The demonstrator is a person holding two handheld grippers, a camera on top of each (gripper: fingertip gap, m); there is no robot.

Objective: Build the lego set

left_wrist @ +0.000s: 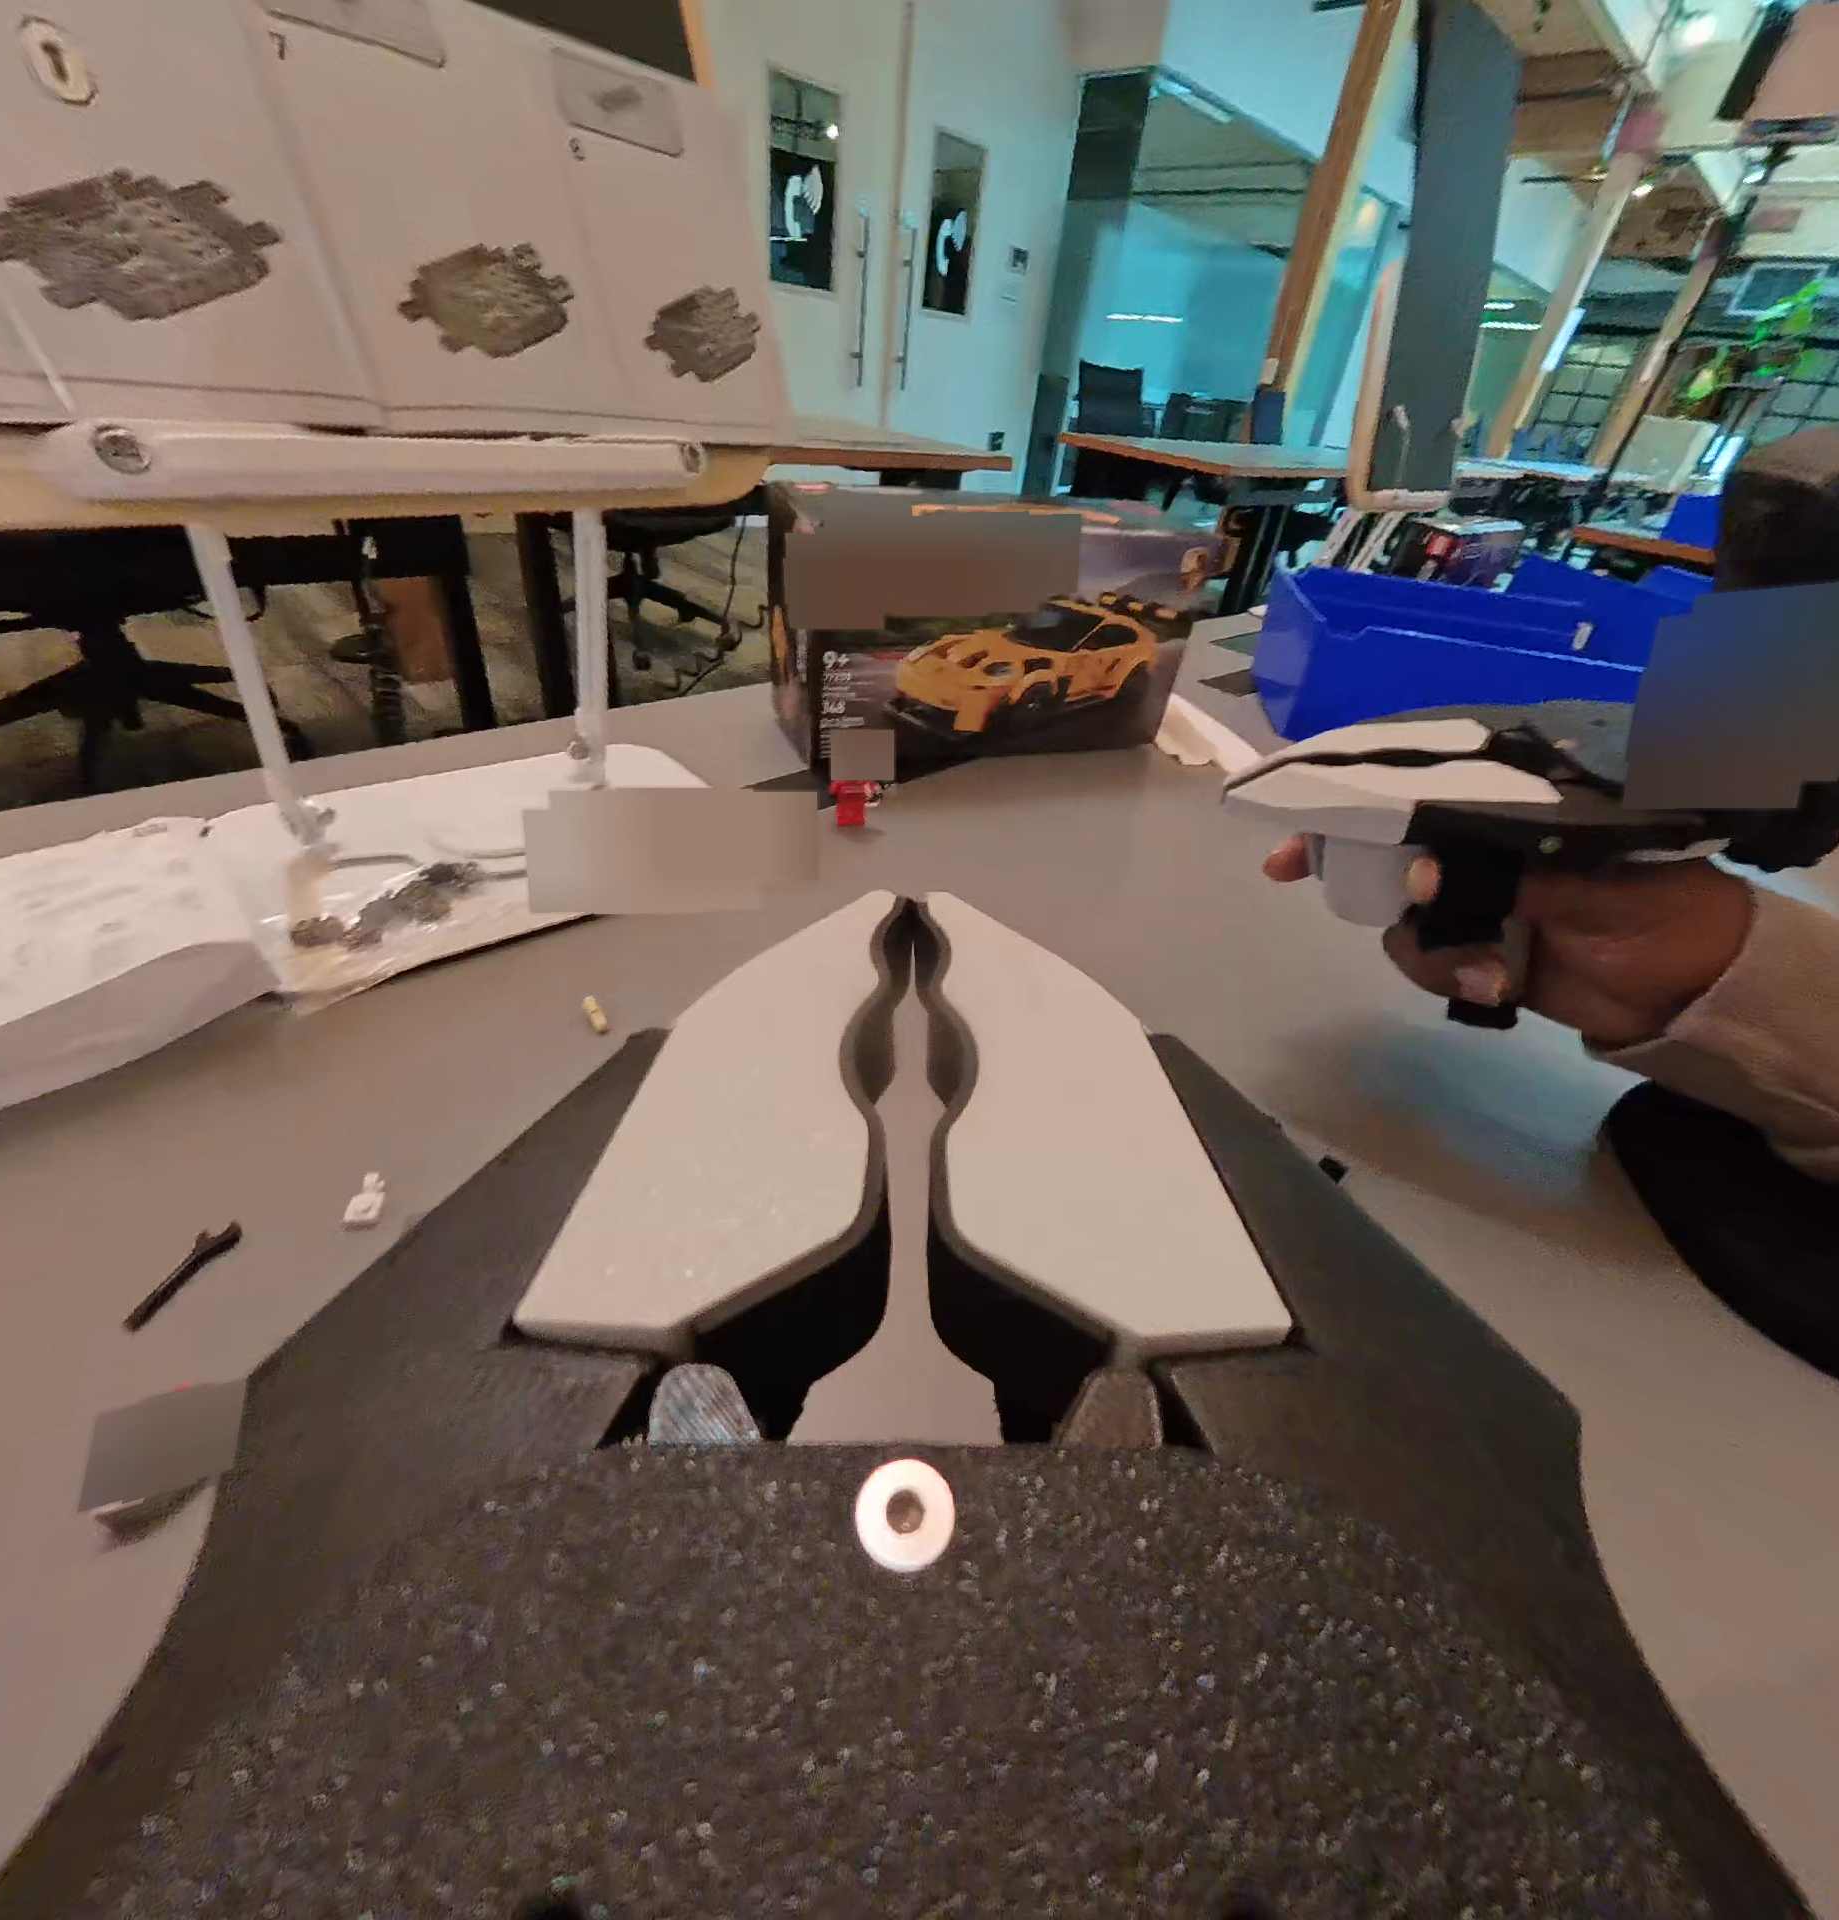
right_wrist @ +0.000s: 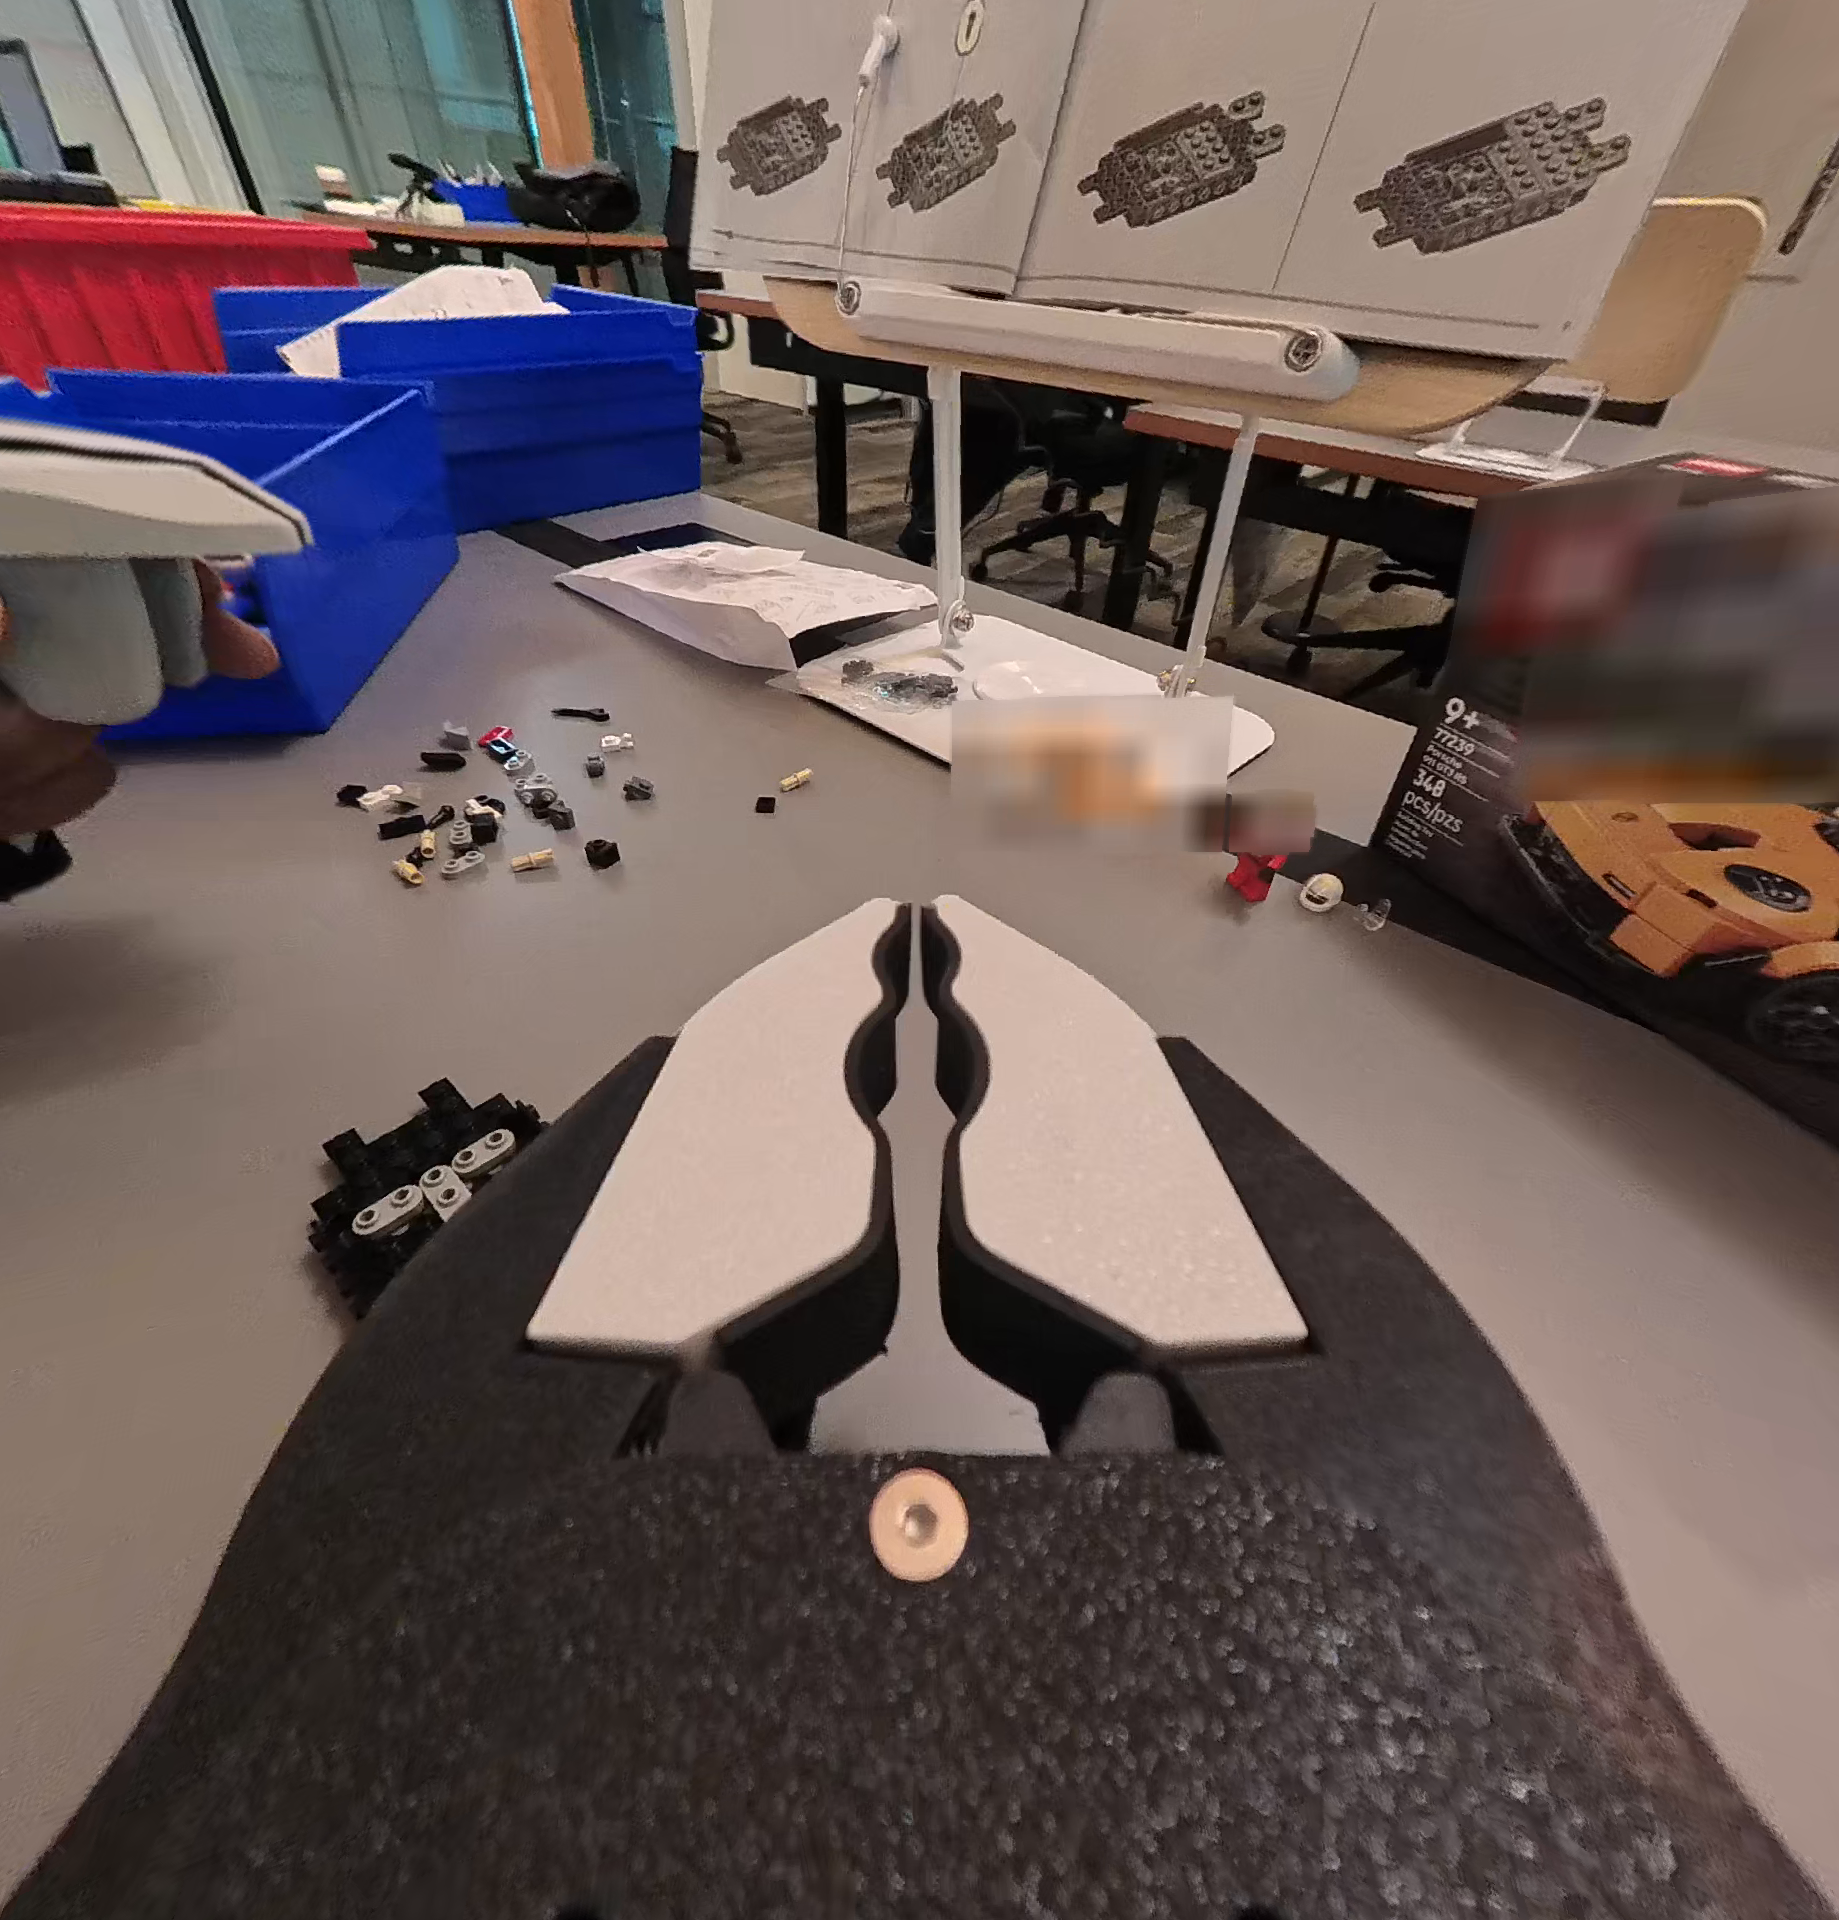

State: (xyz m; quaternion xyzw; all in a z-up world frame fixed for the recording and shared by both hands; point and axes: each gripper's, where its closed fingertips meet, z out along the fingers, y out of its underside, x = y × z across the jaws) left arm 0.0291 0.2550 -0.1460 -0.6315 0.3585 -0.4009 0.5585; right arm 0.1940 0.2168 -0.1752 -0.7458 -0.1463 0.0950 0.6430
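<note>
Starting from the left of the right wrist view: blue bins [right_wrist: 375,488] stand at the worktop's far edge with a red bin [right_wrist: 94,281] behind them. The left claw [right_wrist: 136,499] shows there edge-on, held by a hand [right_wrist: 21,748]; in its own view the left claw [left_wrist: 907,906] has its tips pressed together with nothing between them. Loose parts [right_wrist: 499,800] lie scattered mid-worktop, small black, grey and tan pieces, well apart from either claw. Nearer, the chassis [right_wrist: 416,1174], black with grey rounded plates on top, sits just beside the right claw's body, partly hidden by it. The right claw [right_wrist: 920,906] is likewise closed and empty, hovering low over bare grey worktop [right_wrist: 1310,1195].

Centre: a manual [right_wrist: 1154,135] is propped open on a white stand [right_wrist: 1102,332], showing chassis steps; a parts bag [right_wrist: 894,686] lies on the stand's base. Right: a red figure [right_wrist: 1253,873], a white helmet [right_wrist: 1320,891] and the box [right_wrist: 1673,831] with a yellow car pictured.

Judgement: early build, chassis stage; no part is in hand, so this reads as a pause between placements. The next move likely calls for opening one claw, selecting a small piece from the scatter, and steadying the chassis with the other.

Room: open office, desks, chairs, glass partitions behind.
</note>
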